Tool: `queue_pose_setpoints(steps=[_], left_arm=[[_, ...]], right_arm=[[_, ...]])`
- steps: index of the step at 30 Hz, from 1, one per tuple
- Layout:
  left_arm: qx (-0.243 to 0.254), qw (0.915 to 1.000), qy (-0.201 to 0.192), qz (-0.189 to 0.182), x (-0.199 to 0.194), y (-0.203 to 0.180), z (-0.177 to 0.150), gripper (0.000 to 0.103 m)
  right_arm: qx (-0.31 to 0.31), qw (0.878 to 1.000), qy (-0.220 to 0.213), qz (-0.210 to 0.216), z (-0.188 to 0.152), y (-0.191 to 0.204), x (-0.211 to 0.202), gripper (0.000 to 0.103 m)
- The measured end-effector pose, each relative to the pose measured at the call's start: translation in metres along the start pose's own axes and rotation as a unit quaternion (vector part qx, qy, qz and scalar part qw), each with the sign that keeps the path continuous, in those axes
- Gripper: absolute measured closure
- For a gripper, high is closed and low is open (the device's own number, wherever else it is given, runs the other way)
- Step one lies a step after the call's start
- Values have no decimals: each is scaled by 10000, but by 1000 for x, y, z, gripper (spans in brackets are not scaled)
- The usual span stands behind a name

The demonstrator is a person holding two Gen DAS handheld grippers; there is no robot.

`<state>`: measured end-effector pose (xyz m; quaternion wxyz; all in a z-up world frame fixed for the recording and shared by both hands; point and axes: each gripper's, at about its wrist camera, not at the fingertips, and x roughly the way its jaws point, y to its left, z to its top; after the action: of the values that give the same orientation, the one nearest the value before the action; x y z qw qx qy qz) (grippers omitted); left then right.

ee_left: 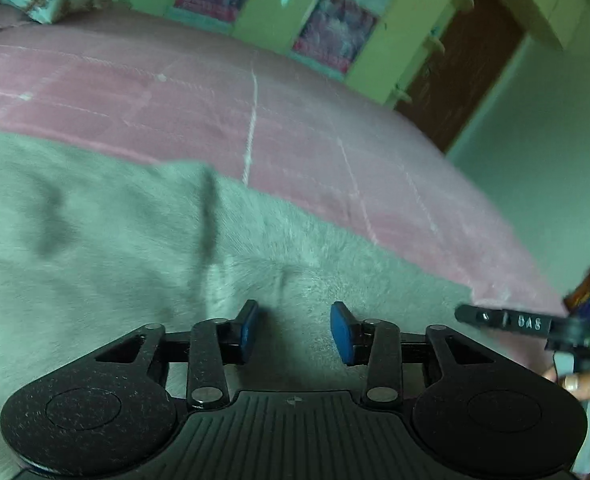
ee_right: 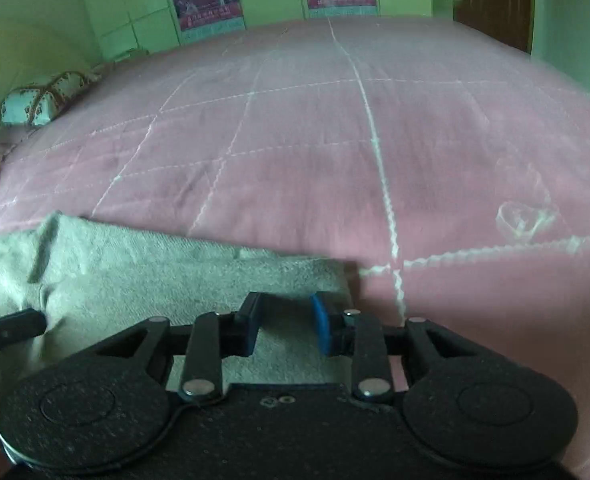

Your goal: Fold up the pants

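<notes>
Beyond the grey pants (ee_right: 143, 276), pink bedspread (ee_right: 315, 140) is left open; only a pillow (ee_right: 39, 102) is seen far left.

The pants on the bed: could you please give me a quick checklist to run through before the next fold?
1. Left gripper free of cloth: ok, jaws open, nothing between them.
2. Right gripper free of cloth: ok, gap shows between the pads.
3. Pants lying flat: not ok, creases show.
4. Pants fully on the bed: cannot tell, near edge hidden.
5. Room beyond the pants for a fold: ok, pink cover is bare.
</notes>
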<state>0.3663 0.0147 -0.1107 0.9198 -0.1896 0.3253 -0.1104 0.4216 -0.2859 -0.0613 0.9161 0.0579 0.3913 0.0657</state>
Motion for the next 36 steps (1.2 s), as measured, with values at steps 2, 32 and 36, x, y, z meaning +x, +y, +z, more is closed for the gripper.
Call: queue_pose_setpoints(steps=[2,32,36], left_arm=[[-28,9993,-364,-30,-32,15,-10,34],[-3059,9362,-1726,127,-87,294,-22,72],[-2713,9397,-2081,-74,-95,276,-15,72]], right_arm=[[-161,9985,-495,145,-11,2,-28,80],[-1028,9851,-491,1289,-78,144,-91,72],[-1376,9803,-607,1283,-74,166,-87,72]])
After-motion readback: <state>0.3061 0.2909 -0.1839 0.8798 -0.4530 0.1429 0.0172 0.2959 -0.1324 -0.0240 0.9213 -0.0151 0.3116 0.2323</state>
